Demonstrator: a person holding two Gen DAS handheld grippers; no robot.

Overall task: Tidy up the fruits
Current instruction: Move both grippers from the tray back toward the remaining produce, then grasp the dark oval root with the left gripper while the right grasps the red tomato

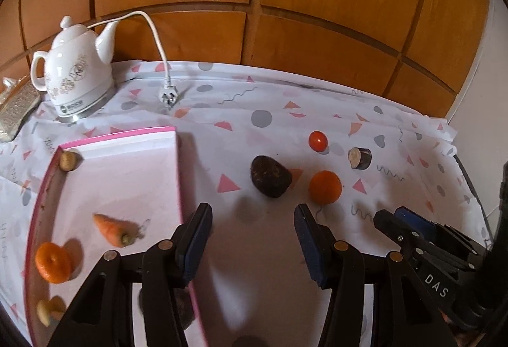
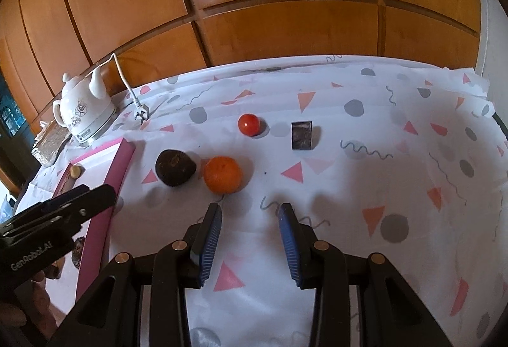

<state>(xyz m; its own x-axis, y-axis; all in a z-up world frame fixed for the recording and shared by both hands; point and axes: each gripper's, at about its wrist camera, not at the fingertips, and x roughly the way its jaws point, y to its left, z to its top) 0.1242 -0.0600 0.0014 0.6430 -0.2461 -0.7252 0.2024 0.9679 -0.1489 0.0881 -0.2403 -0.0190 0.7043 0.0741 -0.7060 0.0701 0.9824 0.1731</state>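
A pink-rimmed tray [image 1: 127,175] lies at the left and holds a carrot [image 1: 114,229], a mandarin [image 1: 52,263] and two small pale pieces [image 1: 67,160]. On the patterned cloth lie a dark round fruit [image 1: 270,176] [image 2: 175,167], an orange [image 1: 325,186] [image 2: 222,174], a red tomato [image 1: 317,140] [image 2: 249,124] and a dark-skinned cut piece [image 1: 359,158] [image 2: 302,135]. My left gripper [image 1: 252,209] stands open and empty just short of the dark fruit, beside the tray's right rim. My right gripper [image 2: 250,207] is open and empty, just short of the orange.
A white kettle [image 1: 76,77] [image 2: 84,109] stands at the back left, its cord and plug [image 1: 167,97] trailing onto the cloth. A wrapped packet [image 1: 17,109] lies left of the kettle. Wooden panels close off the back. The table's right edge runs near the cut piece.
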